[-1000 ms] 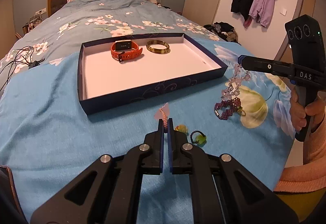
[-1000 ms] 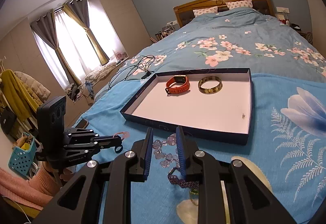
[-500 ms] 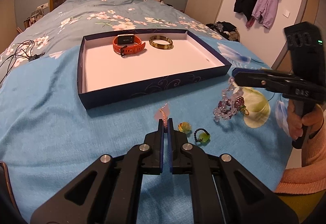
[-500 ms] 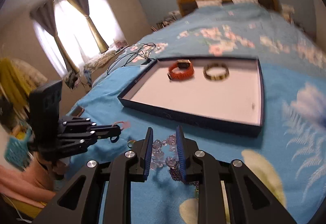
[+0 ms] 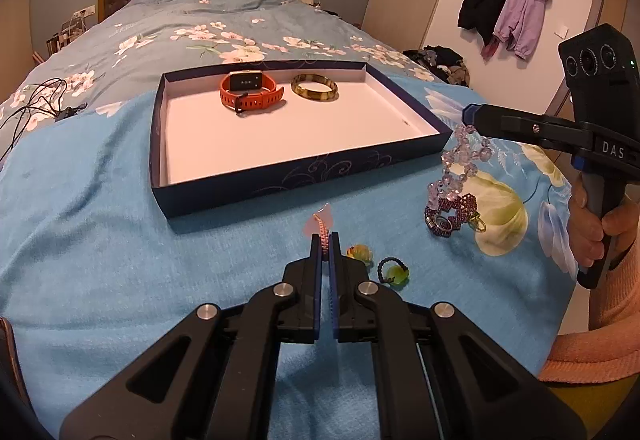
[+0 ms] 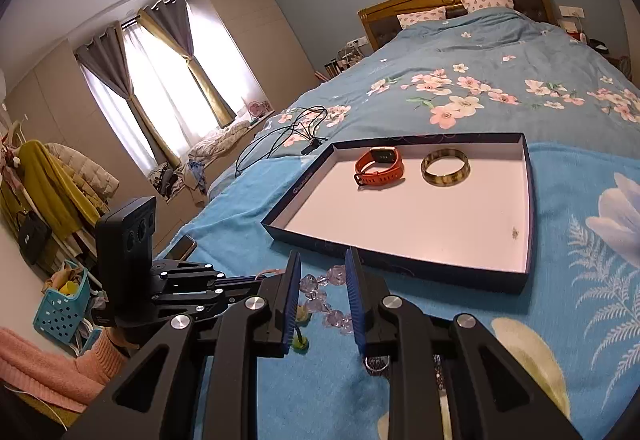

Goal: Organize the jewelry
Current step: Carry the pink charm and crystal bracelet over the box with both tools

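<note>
My left gripper [image 5: 325,240] is shut on a pink braided bracelet [image 5: 322,226], just above the blue blanket in front of the dark blue tray [image 5: 296,179]. In the tray lie an orange watch [image 5: 250,91] and a mottled bangle [image 5: 314,88]. At the right, my right gripper [image 5: 468,117] is shut on a clear lilac bead bracelet [image 5: 460,159]. It hangs down to a purple bead bracelet [image 5: 452,213] on the bed. In the right wrist view the clear beads [image 6: 320,286] sit between that gripper's fingers [image 6: 354,296]. Two small yellow-green bead rings [image 5: 394,272] lie near my left fingertips.
Black cables [image 6: 288,135] lie on the floral duvet left of the tray [image 6: 400,264]. A phone [image 6: 180,246] rests at the bed's left edge. Coats [image 5: 508,7] hang on the far wall. A person's hand [image 5: 592,228] grips the right handle. A blue basket [image 6: 60,308] stands on the floor.
The right gripper dipped slightly and came back up, with the clear bead bracelet still hanging from it. The left gripper stayed put with the pink bracelet.
</note>
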{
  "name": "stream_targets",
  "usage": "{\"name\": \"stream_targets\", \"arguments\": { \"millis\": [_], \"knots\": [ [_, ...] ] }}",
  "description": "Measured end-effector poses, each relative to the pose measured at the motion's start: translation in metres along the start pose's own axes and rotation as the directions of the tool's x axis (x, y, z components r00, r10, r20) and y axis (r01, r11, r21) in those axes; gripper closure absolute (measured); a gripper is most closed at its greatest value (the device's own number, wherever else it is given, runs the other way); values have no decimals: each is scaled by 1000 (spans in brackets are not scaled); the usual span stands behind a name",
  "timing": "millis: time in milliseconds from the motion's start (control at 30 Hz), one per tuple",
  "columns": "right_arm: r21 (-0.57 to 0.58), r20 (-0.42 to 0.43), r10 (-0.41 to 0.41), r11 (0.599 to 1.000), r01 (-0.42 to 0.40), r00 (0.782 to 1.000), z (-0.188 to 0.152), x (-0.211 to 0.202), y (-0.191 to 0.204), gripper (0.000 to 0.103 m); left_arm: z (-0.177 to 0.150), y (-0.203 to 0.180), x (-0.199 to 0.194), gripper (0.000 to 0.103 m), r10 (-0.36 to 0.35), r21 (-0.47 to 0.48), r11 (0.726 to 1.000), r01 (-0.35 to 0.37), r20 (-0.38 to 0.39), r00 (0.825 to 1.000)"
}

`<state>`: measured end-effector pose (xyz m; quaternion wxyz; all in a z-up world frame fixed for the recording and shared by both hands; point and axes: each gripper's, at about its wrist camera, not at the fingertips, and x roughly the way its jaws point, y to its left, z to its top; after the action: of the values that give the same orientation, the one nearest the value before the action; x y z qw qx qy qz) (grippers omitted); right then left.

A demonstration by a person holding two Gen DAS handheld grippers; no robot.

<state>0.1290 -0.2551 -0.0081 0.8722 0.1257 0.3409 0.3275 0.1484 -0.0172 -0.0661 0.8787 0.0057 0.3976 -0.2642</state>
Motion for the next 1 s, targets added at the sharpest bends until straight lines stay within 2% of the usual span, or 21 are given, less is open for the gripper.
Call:
{"name": "stream_targets", "arguments": {
  "millis": [267, 567, 1000],
  "knots": [
    [-16, 21, -20, 1000, 20, 1000, 14, 1, -1, 82, 13, 0, -4, 99, 9, 9, 1000, -9, 24, 1000],
    [-64, 54, -66, 996, 69, 996, 40, 0, -5, 82, 42, 7, 1, 99, 27, 21, 999, -28, 41, 999],
    [-85, 29, -103, 991, 105, 994, 71, 35, -22, 82, 76, 20, 26, 99, 62, 25, 998, -63, 35, 997]
  ]
}}
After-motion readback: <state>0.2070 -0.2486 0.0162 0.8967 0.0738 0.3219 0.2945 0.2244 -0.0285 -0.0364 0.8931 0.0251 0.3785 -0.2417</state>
